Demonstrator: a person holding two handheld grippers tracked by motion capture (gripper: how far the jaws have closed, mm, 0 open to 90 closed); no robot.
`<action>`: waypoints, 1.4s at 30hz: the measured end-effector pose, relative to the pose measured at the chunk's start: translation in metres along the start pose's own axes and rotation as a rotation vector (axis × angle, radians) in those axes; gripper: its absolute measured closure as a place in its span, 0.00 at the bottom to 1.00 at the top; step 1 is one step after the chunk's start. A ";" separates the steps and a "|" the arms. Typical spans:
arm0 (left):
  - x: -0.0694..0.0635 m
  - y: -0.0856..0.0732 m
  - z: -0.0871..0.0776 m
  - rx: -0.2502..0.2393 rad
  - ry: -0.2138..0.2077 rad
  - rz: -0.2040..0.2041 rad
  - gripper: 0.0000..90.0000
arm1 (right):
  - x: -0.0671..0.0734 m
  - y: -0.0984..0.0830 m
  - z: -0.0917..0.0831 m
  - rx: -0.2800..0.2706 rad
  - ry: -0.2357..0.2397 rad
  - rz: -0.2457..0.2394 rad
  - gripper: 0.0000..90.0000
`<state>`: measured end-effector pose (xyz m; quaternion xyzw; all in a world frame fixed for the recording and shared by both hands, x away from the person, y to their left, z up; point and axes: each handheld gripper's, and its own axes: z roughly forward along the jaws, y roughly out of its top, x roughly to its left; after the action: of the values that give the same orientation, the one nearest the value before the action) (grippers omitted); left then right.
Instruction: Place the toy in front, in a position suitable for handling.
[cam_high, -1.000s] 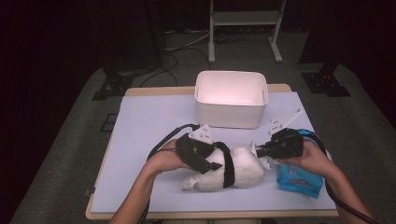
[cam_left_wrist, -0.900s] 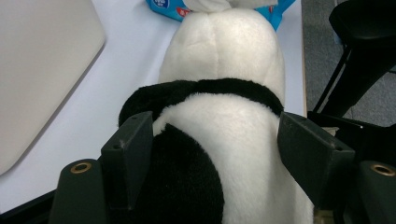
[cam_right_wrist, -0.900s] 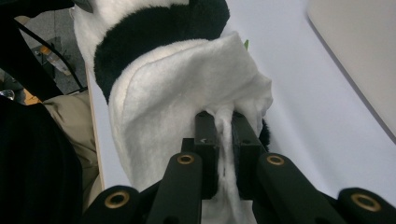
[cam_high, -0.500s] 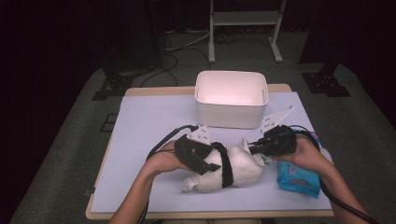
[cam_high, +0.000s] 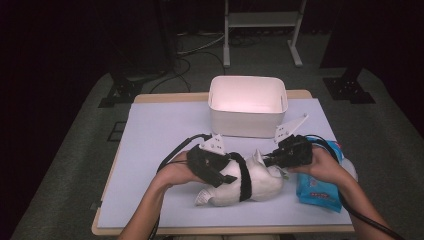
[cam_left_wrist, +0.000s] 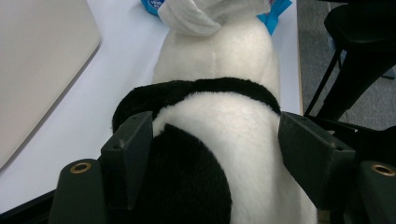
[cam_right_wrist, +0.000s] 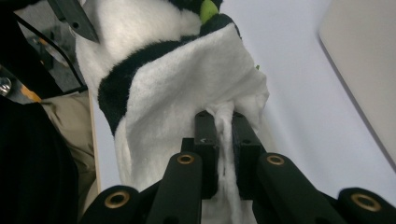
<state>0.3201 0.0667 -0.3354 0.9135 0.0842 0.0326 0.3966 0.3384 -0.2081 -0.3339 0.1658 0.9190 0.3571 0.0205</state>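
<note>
The tabletop (cam_high: 160, 130) carries a white bin (cam_high: 248, 105) at twelve o'clock, and your plush panda (cam_high: 250, 182) lies on its side at the near middle, about six o'clock from that bin. A blue wipes pack (cam_high: 320, 192) sits at the panda's three o'clock, just beside it.

Your left gripper (cam_left_wrist: 224, 154) straddles the panda's body, its jaws standing wide and pressed into the fur on both flanks, so the toy is pinned. Your right gripper (cam_right_wrist: 223, 140) has its jaws nearly together, pinching a fold of white wipe cloth (cam_right_wrist: 201, 79) draped over the panda's end toward three o'clock.

To wipe well, keep the left grip steady so the body cannot roll, and draw the cloth along the fur in short strokes instead of lifting it, since so thin a pinch could slip free.

The panda's long axis runs roughly from eight o'clock to two o'clock. Which end is the head I cannot tell for certain.
</note>
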 end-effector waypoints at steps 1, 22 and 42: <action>-0.001 0.000 -0.001 -0.006 0.003 -0.003 0.30 | -0.002 -0.002 0.000 -0.007 0.008 0.012 0.93; -0.003 -0.024 -0.024 -0.033 0.058 -0.055 0.25 | -0.008 -0.010 -0.004 0.017 -0.025 0.033 0.92; 0.009 -0.025 -0.015 -0.031 0.057 -0.090 0.25 | -0.004 -0.018 -0.008 0.023 -0.021 0.048 0.93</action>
<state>0.3237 0.0961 -0.3431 0.9013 0.1358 0.0421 0.4091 0.3358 -0.2269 -0.3397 0.1916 0.9186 0.3452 0.0198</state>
